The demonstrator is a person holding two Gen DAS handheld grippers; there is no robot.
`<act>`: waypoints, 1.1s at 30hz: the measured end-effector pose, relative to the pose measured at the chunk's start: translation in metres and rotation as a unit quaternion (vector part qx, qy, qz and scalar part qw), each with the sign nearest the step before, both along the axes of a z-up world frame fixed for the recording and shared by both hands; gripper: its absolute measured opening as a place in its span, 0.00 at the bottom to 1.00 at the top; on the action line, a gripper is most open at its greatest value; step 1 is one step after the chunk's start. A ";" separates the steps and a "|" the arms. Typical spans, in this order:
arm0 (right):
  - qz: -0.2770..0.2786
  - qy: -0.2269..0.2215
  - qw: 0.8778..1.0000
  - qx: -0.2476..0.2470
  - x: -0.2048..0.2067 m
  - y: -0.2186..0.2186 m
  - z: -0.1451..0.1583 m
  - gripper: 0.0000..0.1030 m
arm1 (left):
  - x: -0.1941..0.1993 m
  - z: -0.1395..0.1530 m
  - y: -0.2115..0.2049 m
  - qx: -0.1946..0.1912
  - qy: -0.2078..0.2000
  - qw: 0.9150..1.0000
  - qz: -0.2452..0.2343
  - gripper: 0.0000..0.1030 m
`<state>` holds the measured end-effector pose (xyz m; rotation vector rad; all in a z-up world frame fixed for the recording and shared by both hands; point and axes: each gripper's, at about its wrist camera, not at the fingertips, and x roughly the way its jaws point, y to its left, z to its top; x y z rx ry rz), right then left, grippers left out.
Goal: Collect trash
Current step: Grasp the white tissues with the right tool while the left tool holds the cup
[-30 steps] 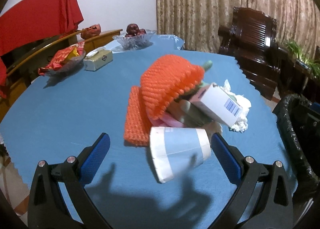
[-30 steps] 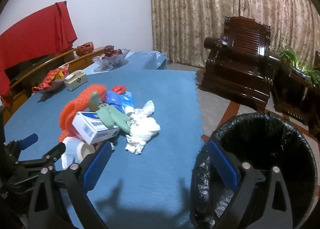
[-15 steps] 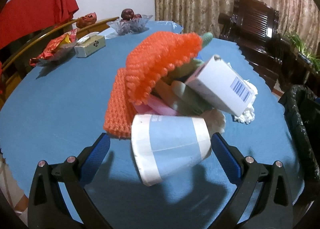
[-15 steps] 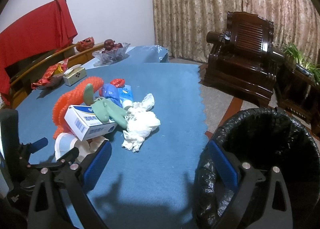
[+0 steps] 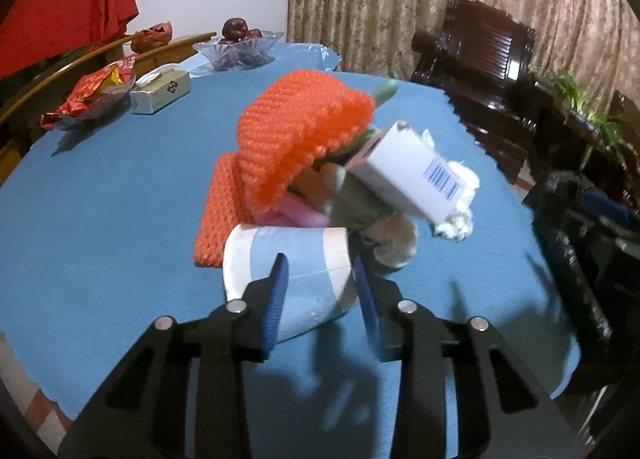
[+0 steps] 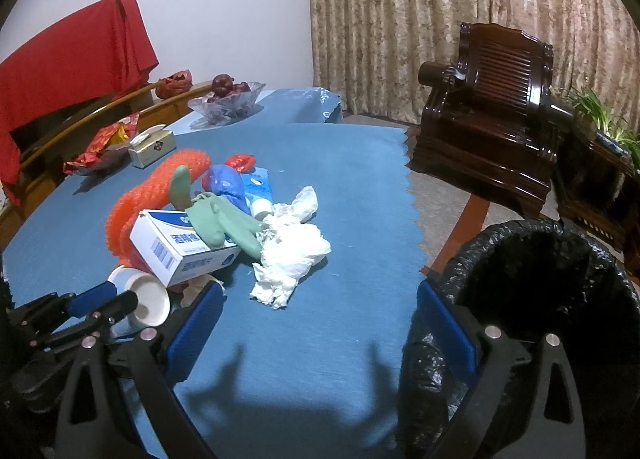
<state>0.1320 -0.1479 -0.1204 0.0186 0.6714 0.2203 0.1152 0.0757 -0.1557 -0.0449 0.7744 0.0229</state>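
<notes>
Left gripper (image 5: 320, 283) has just been closing, and its 2 blue pads now pinch the paper cup (image 5: 292, 259) lying sideways at the near edge of the trash pile (image 6: 224, 215) on the blue table (image 5: 112, 195). Right gripper (image 6: 320, 315) hangs wide open with nothing in it, beside the black-lined bin (image 6: 532, 259).

The black bin (image 5: 592, 259) blurs at the left view's right edge; the orange net (image 5: 300, 139) hides the trash beneath it.
</notes>
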 end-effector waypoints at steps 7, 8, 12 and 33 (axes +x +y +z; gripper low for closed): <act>0.004 0.003 1.000 -0.004 0.002 0.004 -0.003 0.93 | 0.000 -0.006 0.013 0.006 -0.003 0.999 0.034 0.84; 0.004 0.004 1.000 -0.004 0.002 0.005 -0.004 0.93 | 0.002 -0.008 0.015 0.003 0.000 0.999 0.035 0.84; 0.005 0.009 1.000 -0.007 0.007 0.006 -0.010 0.93 | 0.014 -0.018 0.018 -0.012 0.016 0.999 0.030 0.86; 0.020 0.007 1.000 -0.015 0.035 0.025 -0.017 0.92 | -0.001 0.012 0.026 0.006 -0.039 0.998 0.055 0.72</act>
